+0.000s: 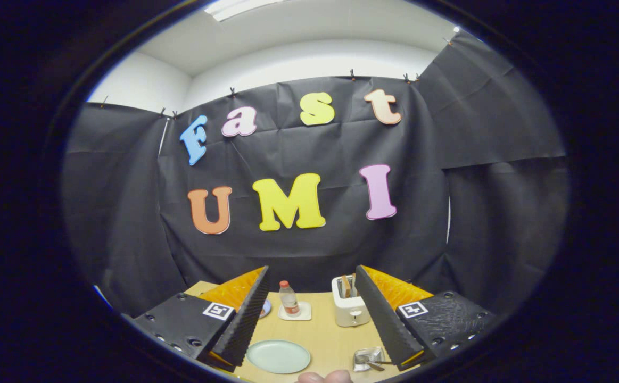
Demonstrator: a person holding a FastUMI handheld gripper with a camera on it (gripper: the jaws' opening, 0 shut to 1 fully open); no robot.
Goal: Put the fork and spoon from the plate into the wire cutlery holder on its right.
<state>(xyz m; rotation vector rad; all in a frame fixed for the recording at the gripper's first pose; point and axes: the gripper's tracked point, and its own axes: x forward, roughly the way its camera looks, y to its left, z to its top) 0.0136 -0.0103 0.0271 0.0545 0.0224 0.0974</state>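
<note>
**Tool held open above the worktop, nothing between its fingers**

The tool (312, 314) is open: its two fingers stand wide apart and grip nothing. Each finger is a wedge shape with a ribbed inner face, and each carries a small square marker on its flat body. The fingers hang above the wooden worktop (325, 335), which is pale and smooth.

Between the fingers, close to the camera, lies a round plate (278, 356), light green, smooth and looking bare. To the right of the plate, just at the inner edge of the right finger, sits the wire cutlery holder (369, 357), a small shiny metal basket. A utensil with a brown handle (376, 366) lies in or on it; whether it is the fork or the spoon, I cannot tell. At the nearest edge of the worktop a fingertip of a person (323, 377) shows.

Beyond the fingers stands a clear plastic bottle (288, 298) with a red cap on a small white square coaster (296, 313). Near it, a white toaster (349, 307) holds slices of bread; the right finger partly covers it. Behind the left finger a small round dish (265, 308) is half hidden.
</note>
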